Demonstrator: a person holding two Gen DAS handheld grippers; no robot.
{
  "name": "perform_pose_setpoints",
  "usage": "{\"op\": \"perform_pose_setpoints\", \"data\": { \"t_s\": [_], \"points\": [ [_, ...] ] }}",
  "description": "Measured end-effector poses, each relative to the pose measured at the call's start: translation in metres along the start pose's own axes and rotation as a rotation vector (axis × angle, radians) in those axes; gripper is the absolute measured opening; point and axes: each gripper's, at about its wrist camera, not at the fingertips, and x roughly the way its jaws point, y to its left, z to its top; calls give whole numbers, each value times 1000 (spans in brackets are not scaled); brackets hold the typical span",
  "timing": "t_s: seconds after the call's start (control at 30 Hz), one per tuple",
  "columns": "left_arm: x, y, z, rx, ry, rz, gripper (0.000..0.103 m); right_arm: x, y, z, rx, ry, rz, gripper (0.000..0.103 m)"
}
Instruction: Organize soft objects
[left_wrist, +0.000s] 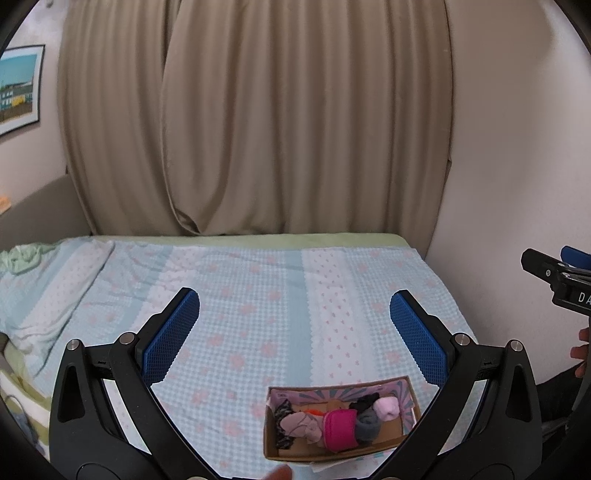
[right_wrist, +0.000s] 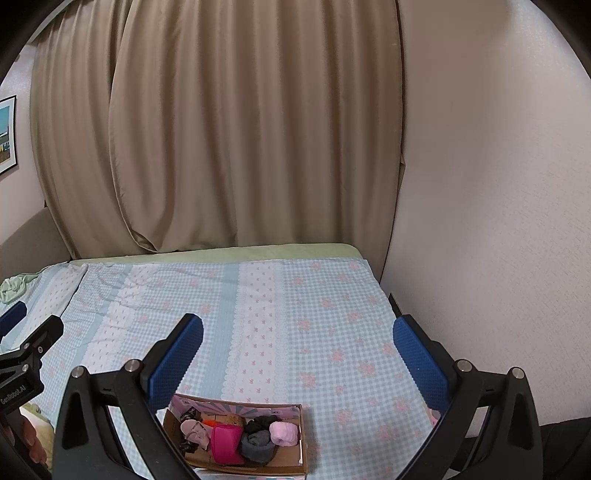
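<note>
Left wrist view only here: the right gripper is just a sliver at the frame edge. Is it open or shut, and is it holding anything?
Observer: The right wrist view shows the right gripper open, with nothing between its blue pads.
Operator: The cardboard box has its right near corner cut off for me. What is at that end?
Observer: The right wrist view shows the whole right wall. The pale pink roll sits next to it, and the grey roll is just left of that.
</note>
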Motion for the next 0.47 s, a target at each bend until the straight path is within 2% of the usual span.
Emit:
{"op": "perform_pose_setpoints", "data": {
  "t_s": [0.47],
  "points": [
    [8, -1, 0, 2, -22, 13, 103, 14, 12, 5, -5, 10, 4, 103]
  ]
}}
